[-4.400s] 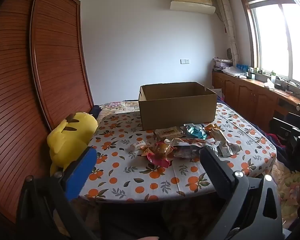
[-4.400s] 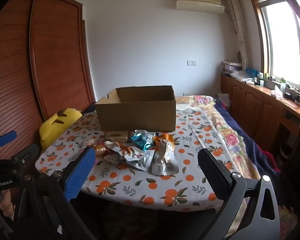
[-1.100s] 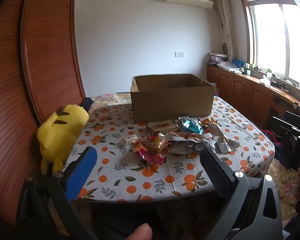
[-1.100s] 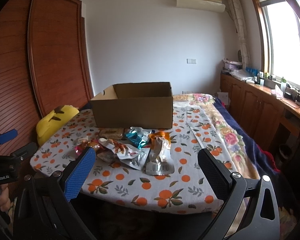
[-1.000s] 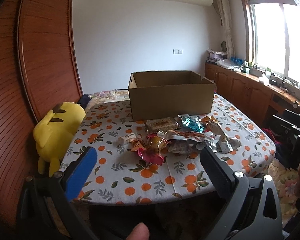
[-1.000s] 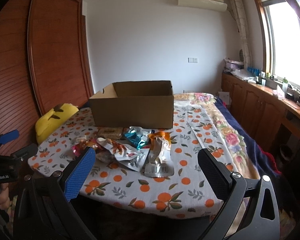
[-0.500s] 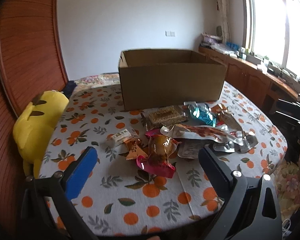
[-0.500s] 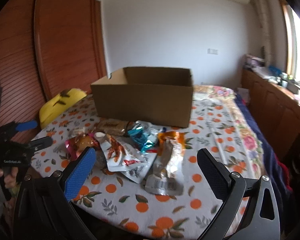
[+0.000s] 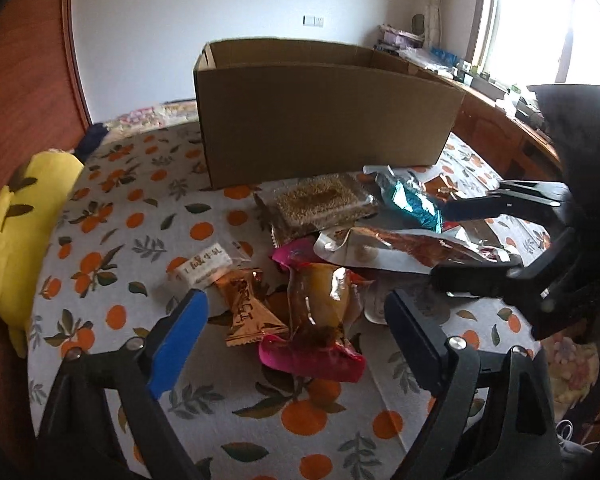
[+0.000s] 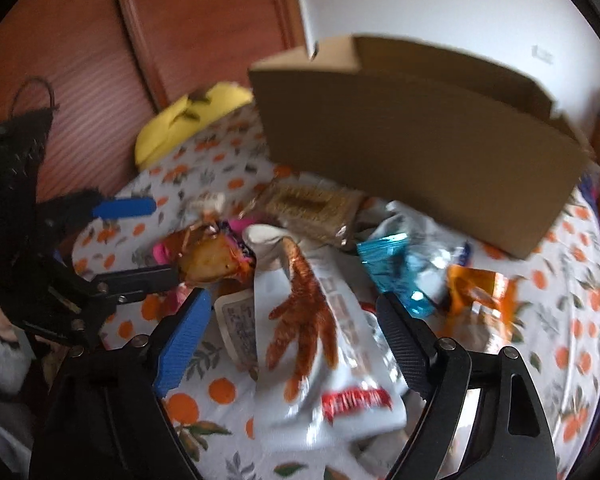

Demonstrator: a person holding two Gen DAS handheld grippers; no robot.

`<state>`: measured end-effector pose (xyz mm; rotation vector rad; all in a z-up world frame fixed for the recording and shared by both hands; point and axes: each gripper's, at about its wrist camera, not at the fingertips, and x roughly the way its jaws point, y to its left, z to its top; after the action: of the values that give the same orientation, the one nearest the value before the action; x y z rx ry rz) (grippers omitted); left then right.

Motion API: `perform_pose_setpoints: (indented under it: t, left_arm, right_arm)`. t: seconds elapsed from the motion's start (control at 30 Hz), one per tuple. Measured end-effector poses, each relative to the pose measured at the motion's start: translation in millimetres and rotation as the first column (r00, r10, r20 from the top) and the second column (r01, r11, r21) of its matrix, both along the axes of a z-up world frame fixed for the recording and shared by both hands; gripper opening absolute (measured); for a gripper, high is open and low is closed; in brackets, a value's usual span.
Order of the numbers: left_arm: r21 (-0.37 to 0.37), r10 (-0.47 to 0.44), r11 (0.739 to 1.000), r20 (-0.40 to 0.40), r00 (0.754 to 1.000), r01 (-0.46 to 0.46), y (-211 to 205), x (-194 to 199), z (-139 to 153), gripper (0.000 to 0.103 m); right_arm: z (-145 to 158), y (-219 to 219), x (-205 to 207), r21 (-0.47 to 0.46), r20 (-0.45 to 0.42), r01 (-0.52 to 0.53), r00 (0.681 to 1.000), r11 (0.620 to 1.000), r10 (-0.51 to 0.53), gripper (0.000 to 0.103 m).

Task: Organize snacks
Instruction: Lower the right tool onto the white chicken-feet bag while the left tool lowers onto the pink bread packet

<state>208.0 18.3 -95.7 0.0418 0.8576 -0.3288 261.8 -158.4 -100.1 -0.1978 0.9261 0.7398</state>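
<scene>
Snacks point(image 9: 340, 248) lie in a loose pile on the orange-print tablecloth point(image 9: 112, 248), just in front of the open cardboard box point(image 9: 324, 120), none in the box that I can see. My left gripper point(image 9: 296, 320) hangs over the near side of the pile, jaws closing but still wide, with the clear-and-magenta pastry packet point(image 9: 316, 320) and the copper foil candy point(image 9: 248, 312) lying between the fingers, pads not pressing on either. A small white wrapped sweet point(image 9: 204, 266) sits just left of the copper one, the sesame bar pack point(image 9: 320, 204) lies nearest the box, and the teal foil packet point(image 9: 412, 204) is to its right. My right gripper point(image 10: 292, 336) is also closing and still wide, over the big white chicken-feet pouch point(image 10: 324, 340) (this view is motion-blurred), which lies between its fingers with nothing clamped. An orange packet point(image 10: 480, 296) lies right of the teal one there. Each gripper shows in the other's view, at the pile's side. A yellow plush toy point(image 9: 20, 220) lies at the table's left edge by the wooden wardrobe point(image 9: 20, 60).
</scene>
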Motion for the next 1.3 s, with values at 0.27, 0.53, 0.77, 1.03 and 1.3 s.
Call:
perform_pose_setpoints:
  t: [0.27,0.53,0.77,1.03,1.3]
  left_arm:
    - [-0.013,-0.045,0.999,-0.044,0.998,0.045,0.0,10.4,-5.1,0.09]
    - [0.031,-0.117,0.992,-0.086,0.989,0.12,-13.7,18.4,-10.1,0.09]
    - [0.068,-0.136,0.987,-0.114,0.984,0.144,-20.7,23.7,-18.8,0.09]
    - [0.066,-0.141,0.987,-0.118,0.983,0.15,-23.1,27.9,-17.8,0.059]
    - [0.128,-0.135,0.981,-0.11,0.985,0.149,-33.8,28.2,-29.2,0.059]
  right_arm:
    - [-18.9,11.0,22.5,-0.064,-0.1,-0.048,0.994,0.997,0.042,0.086]
    - [-27.9,14.4,31.8,-0.138,-0.131,-0.068,0.99,0.988,0.05,0.07]
    - [-27.3,22.5,24.1,-0.192,-0.096,-0.085,0.993,0.978,0.068,0.065]
    - [-18.7,15.9,16.0,-0.175,-0.092,-0.075,0.994,0.982,0.059,0.06]
    - [-22.1,17.4,14.3,-0.192,-0.089,-0.06,0.995,0.98,0.043,0.063]
